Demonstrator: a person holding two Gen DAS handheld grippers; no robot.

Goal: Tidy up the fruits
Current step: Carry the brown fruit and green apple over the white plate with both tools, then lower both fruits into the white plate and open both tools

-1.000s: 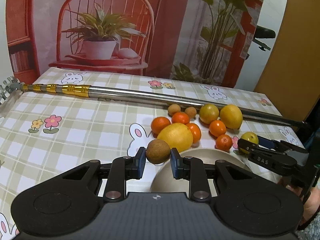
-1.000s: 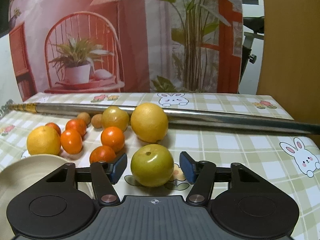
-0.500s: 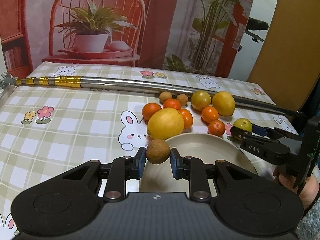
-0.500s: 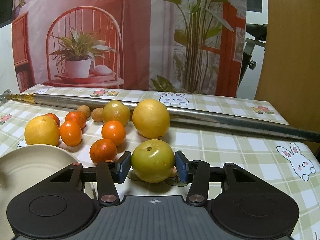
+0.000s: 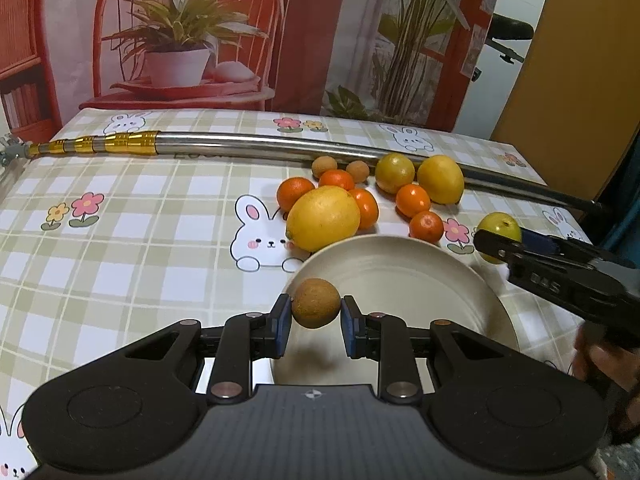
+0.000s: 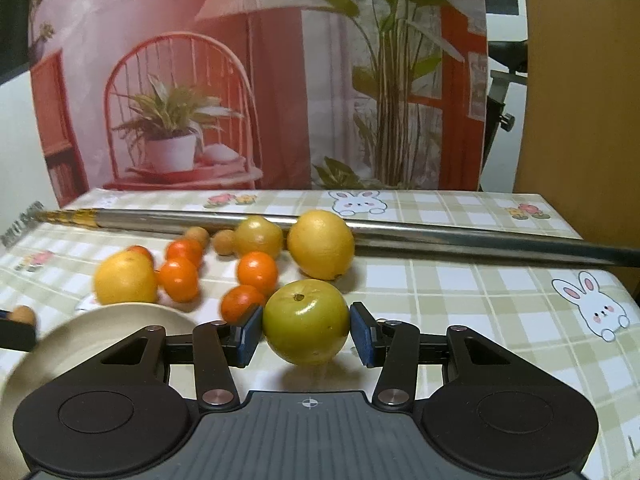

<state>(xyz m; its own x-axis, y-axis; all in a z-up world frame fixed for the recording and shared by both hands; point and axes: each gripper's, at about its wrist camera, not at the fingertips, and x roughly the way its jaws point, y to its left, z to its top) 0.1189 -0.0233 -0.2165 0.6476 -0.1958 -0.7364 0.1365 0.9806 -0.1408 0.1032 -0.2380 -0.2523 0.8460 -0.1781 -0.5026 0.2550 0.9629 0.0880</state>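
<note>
Lifted off the cloth, green fruit (image 6: 306, 328) now sits clamped in right gripper (image 6: 306, 330).

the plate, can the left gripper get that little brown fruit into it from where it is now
Probably yes. The left gripper is shut on the small brown fruit at the near-left rim of the plate, whose bowl is bare. The right gripper, holding the green fruit, sits beyond the plate's right side.

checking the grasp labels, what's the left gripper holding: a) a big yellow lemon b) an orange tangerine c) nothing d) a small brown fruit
d: the left gripper is shut on a small brown fruit above the plate, while the tangerines and lemons lie on the table.
</note>
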